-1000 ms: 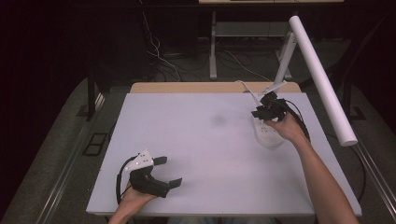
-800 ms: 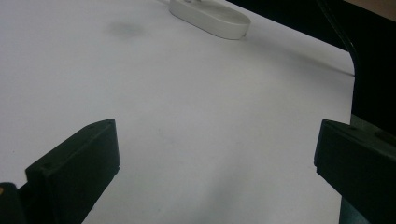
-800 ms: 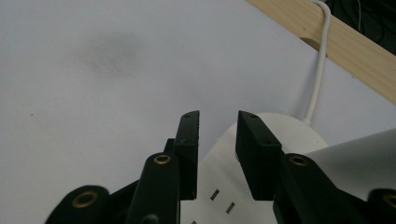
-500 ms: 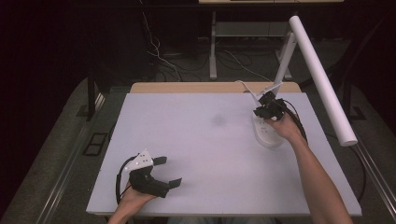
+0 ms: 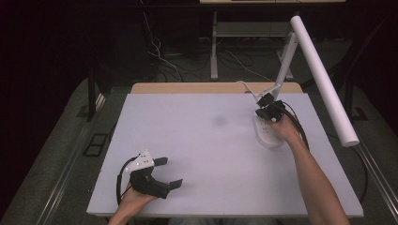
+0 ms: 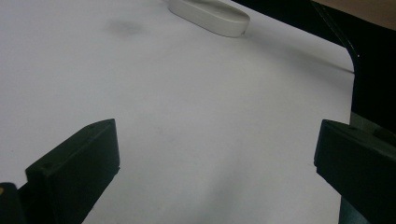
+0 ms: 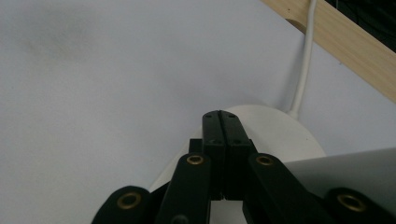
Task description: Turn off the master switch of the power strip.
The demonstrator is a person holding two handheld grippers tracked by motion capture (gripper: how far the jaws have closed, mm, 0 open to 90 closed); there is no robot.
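Over the white lamp base (image 5: 268, 133) at the far right of the white surface (image 5: 211, 154), the right hand-held gripper (image 5: 268, 112) is held clenched, jaws pressed together with nothing between them. Near the front left edge, the left hand-held gripper (image 5: 166, 172) is seen released, jaws wide apart. No writing can be read.

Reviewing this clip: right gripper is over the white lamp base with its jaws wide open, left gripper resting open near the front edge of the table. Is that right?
Not quite. The right gripper has its jaws shut, pressed together over the white lamp base, as the right gripper view shows. The rest holds: the left gripper sits open near the table's front edge.
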